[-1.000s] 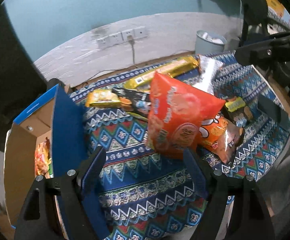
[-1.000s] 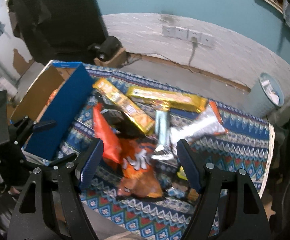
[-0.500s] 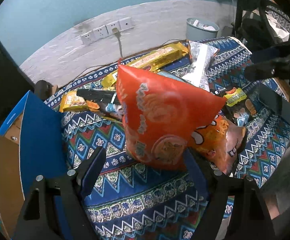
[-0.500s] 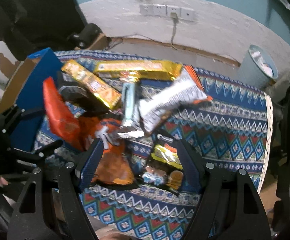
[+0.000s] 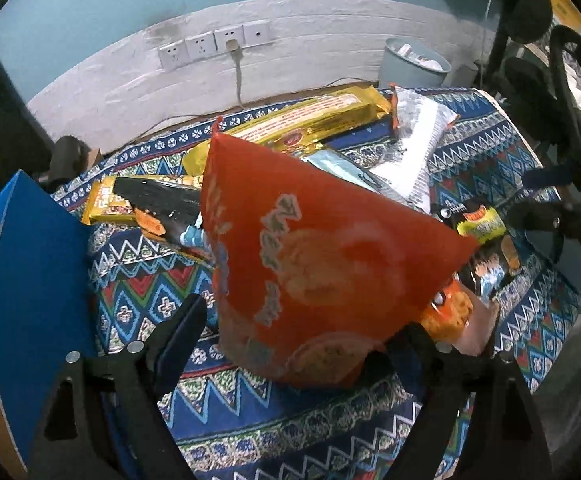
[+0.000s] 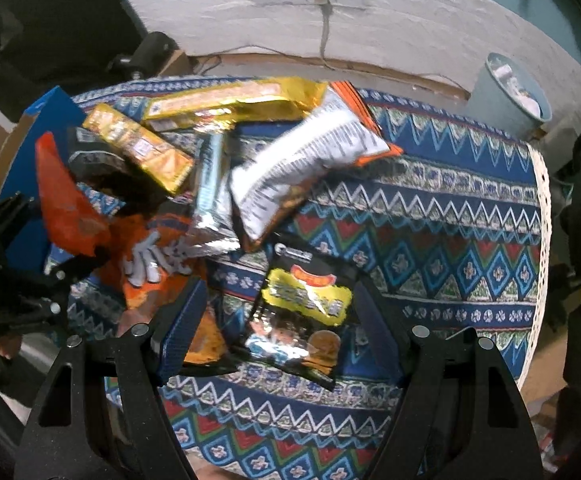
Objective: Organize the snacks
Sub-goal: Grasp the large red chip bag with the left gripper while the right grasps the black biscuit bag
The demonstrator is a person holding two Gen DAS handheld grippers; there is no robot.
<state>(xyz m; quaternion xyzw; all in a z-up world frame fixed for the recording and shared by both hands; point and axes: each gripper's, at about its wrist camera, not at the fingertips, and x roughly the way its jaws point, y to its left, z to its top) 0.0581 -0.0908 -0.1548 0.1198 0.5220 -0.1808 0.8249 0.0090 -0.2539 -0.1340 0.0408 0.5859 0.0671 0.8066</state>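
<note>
The left gripper is seen with jaws opening around a red bag, which stands upright between them on the patterned cloth; whether the right pad touches the bag cannot be told, and the left pad is clear of it. The right gripper is released, its jaws spread wide on either side of a black packet lying flat near the table's near edge. More snacks are piled farther back: a gold pack and a white bag. A blue box stands at the left.
</note>
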